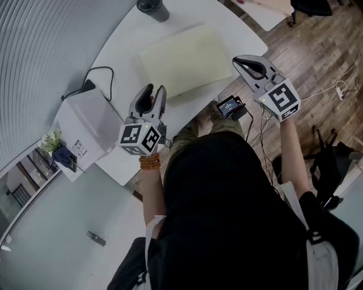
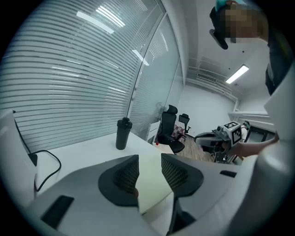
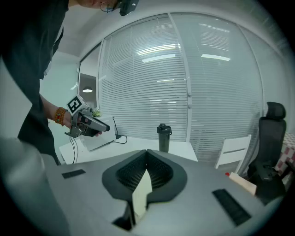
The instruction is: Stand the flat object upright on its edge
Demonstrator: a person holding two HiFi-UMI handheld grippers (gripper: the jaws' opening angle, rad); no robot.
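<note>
A pale yellow flat board (image 1: 187, 61) lies flat on the white table (image 1: 122, 48). My left gripper (image 1: 156, 89) hovers over the table just left of the board's near corner. Its jaws stand open and empty. In the left gripper view the board (image 2: 152, 186) shows through the gap of the left gripper (image 2: 149, 159). My right gripper (image 1: 236, 60) is at the board's right edge, jaws shut tip to tip with nothing between them. In the right gripper view a strip of the board (image 3: 140, 198) shows beneath the shut right gripper (image 3: 146, 156).
A black bottle (image 1: 153, 8) stands at the table's far end. A white box (image 1: 91, 122) with a black cable (image 1: 96, 72) sits at the left. A small device with a screen (image 1: 229, 106) hangs at the near table edge. Office chairs (image 2: 168, 124) stand beyond the table.
</note>
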